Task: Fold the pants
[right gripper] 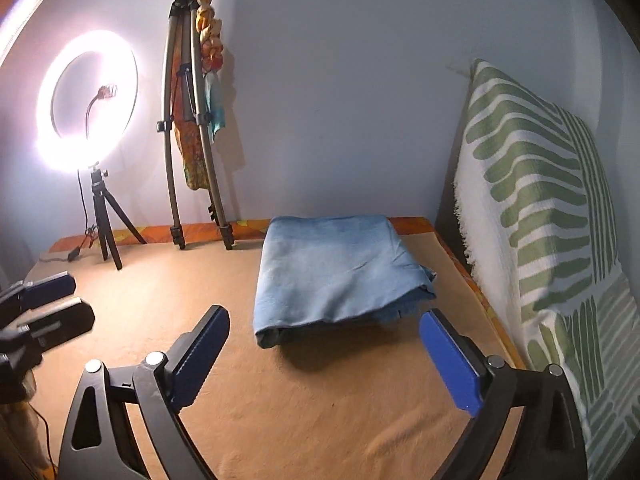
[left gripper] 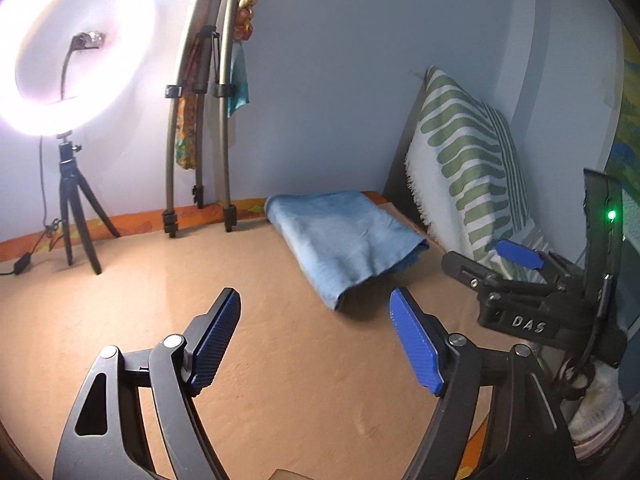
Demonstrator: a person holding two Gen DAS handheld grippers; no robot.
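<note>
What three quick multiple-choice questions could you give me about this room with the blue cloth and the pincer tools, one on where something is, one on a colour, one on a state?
1. Where do the folded pants lie?
A. At the far right of the surface, near the patterned cushion
B. Under the ring light
C. Hanging on the tall tripod

2. What colour are the pants?
A. Green
B. Light blue
C. Orange

3. How does the right gripper stand?
A. Shut on the pants
B. Shut on nothing
C. Open, holding nothing

Answers:
1. A: the pants rest on the brown surface just left of the cushion, well away from the ring light and the tall tripod.
2. B: the cloth is pale blue.
3. C: its blue pads stand wide apart, short of the pants; the left gripper is open too.
</note>
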